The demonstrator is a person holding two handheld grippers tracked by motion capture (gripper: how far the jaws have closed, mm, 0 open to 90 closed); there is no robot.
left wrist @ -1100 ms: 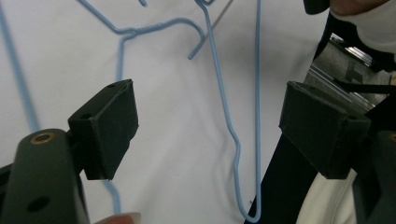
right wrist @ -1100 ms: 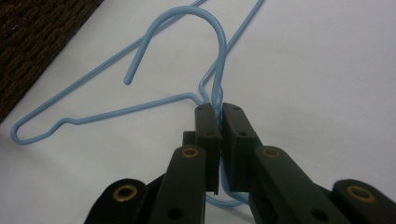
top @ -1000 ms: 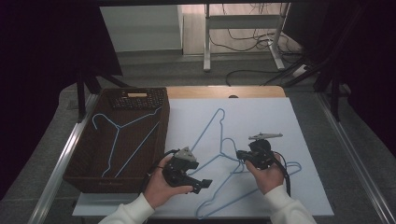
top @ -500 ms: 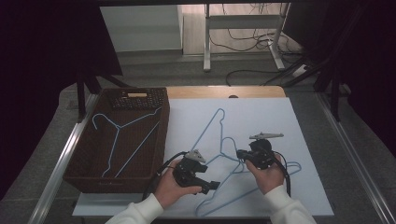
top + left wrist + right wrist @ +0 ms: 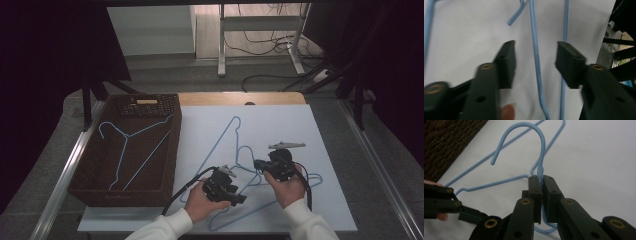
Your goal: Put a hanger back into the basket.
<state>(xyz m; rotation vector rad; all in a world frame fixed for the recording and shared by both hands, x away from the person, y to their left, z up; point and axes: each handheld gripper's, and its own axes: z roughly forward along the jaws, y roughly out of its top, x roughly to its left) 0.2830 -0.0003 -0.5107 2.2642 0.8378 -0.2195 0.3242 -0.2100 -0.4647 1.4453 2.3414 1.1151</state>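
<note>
The near blue hanger [image 5: 260,197] lies on the white sheet [image 5: 300,125], at the near side of the table. The right gripper [image 5: 261,164] has its jaws clamped on the hanger's neck, just under the hook [image 5: 524,135]. The left gripper [image 5: 240,198] sits to its left, down low. Its jaws have just been closing but are apart, with one thin blue bar [image 5: 535,57] between them, not squeezed. A brown basket [image 5: 90,170] on the left holds another blue hanger [image 5: 132,150].

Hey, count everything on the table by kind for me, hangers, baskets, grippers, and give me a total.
Blue wire hangers: 3, namely one in the basket, one far on the sheet, one near hanger under the hands
Wicker basket: 1
Hand-held grippers: 2, left hand-held gripper and right hand-held gripper
Total: 6
</note>
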